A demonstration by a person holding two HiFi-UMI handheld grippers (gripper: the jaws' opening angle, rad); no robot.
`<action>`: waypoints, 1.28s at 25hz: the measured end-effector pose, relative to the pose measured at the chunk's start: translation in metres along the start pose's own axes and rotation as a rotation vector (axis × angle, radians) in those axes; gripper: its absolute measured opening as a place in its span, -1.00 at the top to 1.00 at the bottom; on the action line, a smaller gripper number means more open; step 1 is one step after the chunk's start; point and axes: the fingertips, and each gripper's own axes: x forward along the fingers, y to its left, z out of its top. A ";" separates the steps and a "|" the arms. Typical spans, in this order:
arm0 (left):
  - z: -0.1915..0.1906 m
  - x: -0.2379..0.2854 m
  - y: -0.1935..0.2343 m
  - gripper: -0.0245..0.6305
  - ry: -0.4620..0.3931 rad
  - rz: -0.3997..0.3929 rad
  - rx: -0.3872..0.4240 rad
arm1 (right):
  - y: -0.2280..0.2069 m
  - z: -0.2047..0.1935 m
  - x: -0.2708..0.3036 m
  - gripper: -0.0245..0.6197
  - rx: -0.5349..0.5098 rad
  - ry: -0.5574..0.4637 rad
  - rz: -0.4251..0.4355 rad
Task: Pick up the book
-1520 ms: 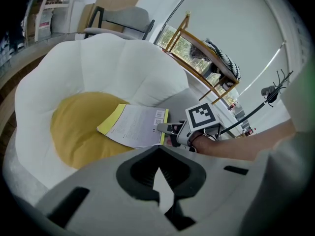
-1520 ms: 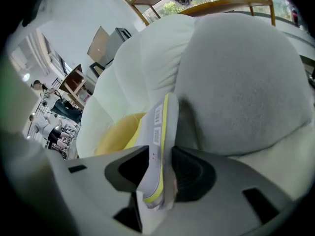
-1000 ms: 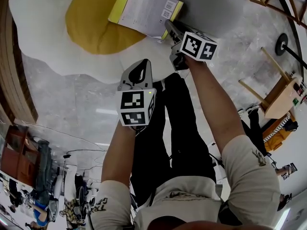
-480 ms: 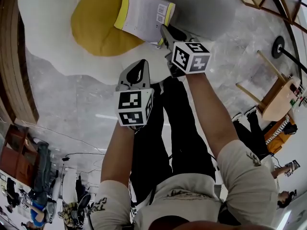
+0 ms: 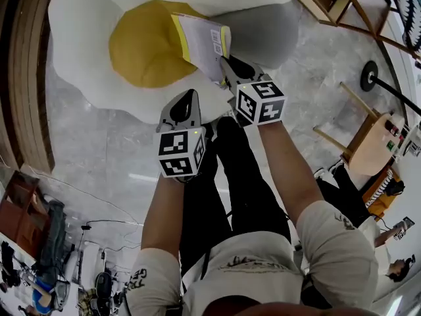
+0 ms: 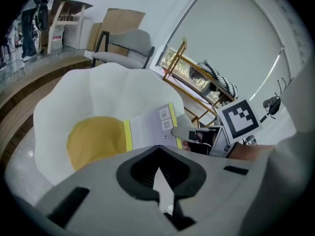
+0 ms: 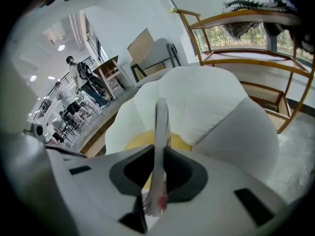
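The book point(image 5: 199, 39), white-covered with a yellow spine and edge strip, hangs above the yellow middle of an egg-shaped cushion point(image 5: 141, 51). My right gripper point(image 5: 227, 66) is shut on the book's near corner and holds it tilted toward its edge. In the right gripper view the book point(image 7: 160, 124) runs edge-on between the jaws of my right gripper point(image 7: 158, 157). My left gripper point(image 5: 186, 99) hovers lower and to the left, shut and empty, apart from the book. The left gripper view shows the book point(image 6: 150, 129) with the right gripper point(image 6: 193, 134) clamped on it, beyond my left gripper point(image 6: 158, 151).
The white cushion point(image 5: 85, 58) lies on a grey marble floor, with a grey seat back point(image 5: 263, 28) behind it. A wooden step point(image 5: 26, 78) runs along the left. A wooden stool point(image 5: 368, 133) and a wooden shelf point(image 7: 246, 38) stand at the right. People point(image 7: 81, 85) stand far off.
Both grippers have risen. The right one lifted the book off the yellow patch and rolled it from lying flat to nearly on edge.
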 end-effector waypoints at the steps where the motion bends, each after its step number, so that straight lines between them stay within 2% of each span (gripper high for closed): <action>1: 0.007 -0.005 -0.003 0.87 -0.014 0.003 -0.004 | 0.002 0.005 -0.008 0.69 -0.006 0.000 -0.006; 7: 0.049 -0.044 -0.038 0.87 -0.103 0.016 -0.073 | 0.016 0.037 -0.075 0.69 -0.027 -0.033 -0.046; 13: 0.114 -0.090 -0.086 0.87 -0.192 0.008 -0.049 | 0.038 0.105 -0.152 0.70 -0.018 -0.112 -0.057; 15: 0.137 -0.112 -0.095 0.87 -0.218 0.048 -0.011 | 0.051 0.125 -0.177 0.69 -0.028 -0.136 -0.067; 18: 0.185 -0.139 -0.108 0.87 -0.290 0.102 0.083 | 0.066 0.168 -0.208 0.69 -0.041 -0.226 -0.081; 26: 0.266 -0.241 -0.174 0.87 -0.428 0.021 0.064 | 0.110 0.249 -0.309 0.70 -0.001 -0.385 -0.111; 32: 0.314 -0.308 -0.221 0.87 -0.533 -0.001 0.155 | 0.148 0.309 -0.363 0.70 -0.013 -0.497 -0.065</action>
